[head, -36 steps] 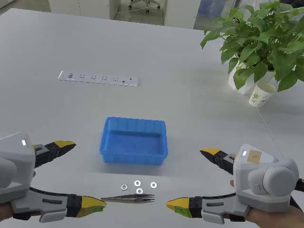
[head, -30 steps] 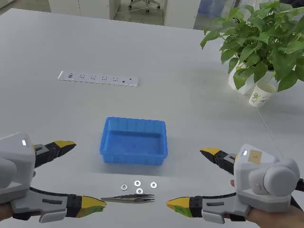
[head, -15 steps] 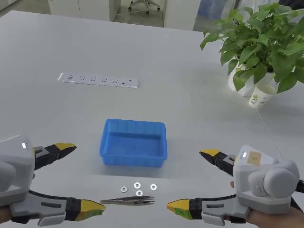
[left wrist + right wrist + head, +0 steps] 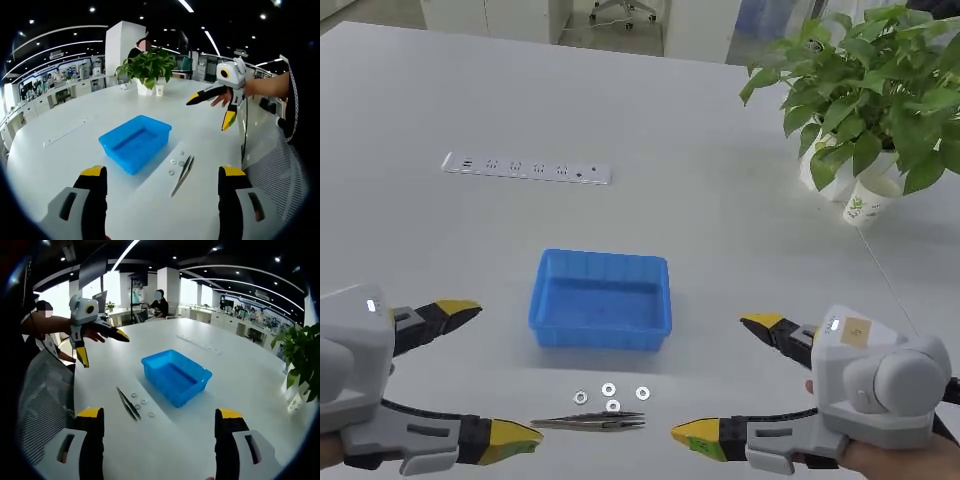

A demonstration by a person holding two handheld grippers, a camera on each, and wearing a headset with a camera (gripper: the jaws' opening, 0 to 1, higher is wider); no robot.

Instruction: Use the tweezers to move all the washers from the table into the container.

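Head view, left gripper [image 4: 500, 372], right gripper [image 4: 715, 377] unmoved, jaws wide, tweezers [image 4: 590, 423] untouched

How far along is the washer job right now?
Done: nothing, the blue container looks empty. In hand: nothing, the left gripper and right gripper are both open, and the tweezers lie on the table. Left: grasp the tweezers and move all four washers into the container.
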